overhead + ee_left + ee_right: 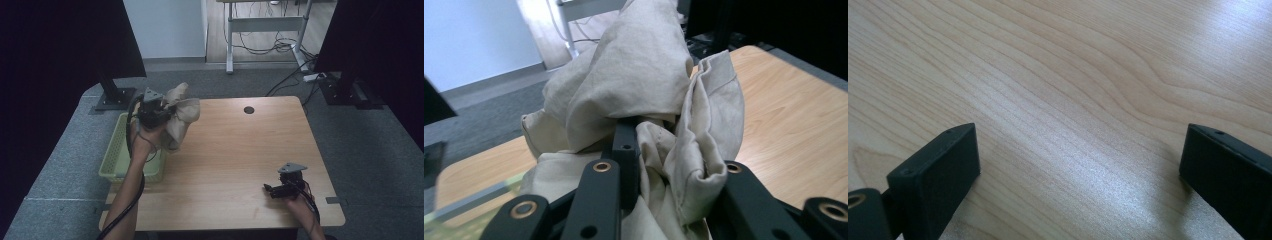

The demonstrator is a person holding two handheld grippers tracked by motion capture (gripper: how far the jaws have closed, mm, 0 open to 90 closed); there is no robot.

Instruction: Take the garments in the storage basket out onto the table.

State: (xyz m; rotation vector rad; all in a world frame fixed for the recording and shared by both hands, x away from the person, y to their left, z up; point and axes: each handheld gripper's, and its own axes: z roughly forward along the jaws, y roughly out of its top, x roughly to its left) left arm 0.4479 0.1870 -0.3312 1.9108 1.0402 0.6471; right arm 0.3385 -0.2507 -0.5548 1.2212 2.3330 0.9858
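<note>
Nearest me, my right gripper (pixel 274 190) rests low over the near right of the table (pixel 240 150), jaws spread wide with nothing but bare wood between them; it is well apart from the work. Farther off at the left, my left gripper (pixel 159 116) is clamped on a bunched beige cloth (pixel 181 116), lifted above the table's far left edge, just beside the green basket (pixel 116 155); the cloth hangs crumpled from the jaws, its long axis running roughly downward, with no clear way it points.
</note>
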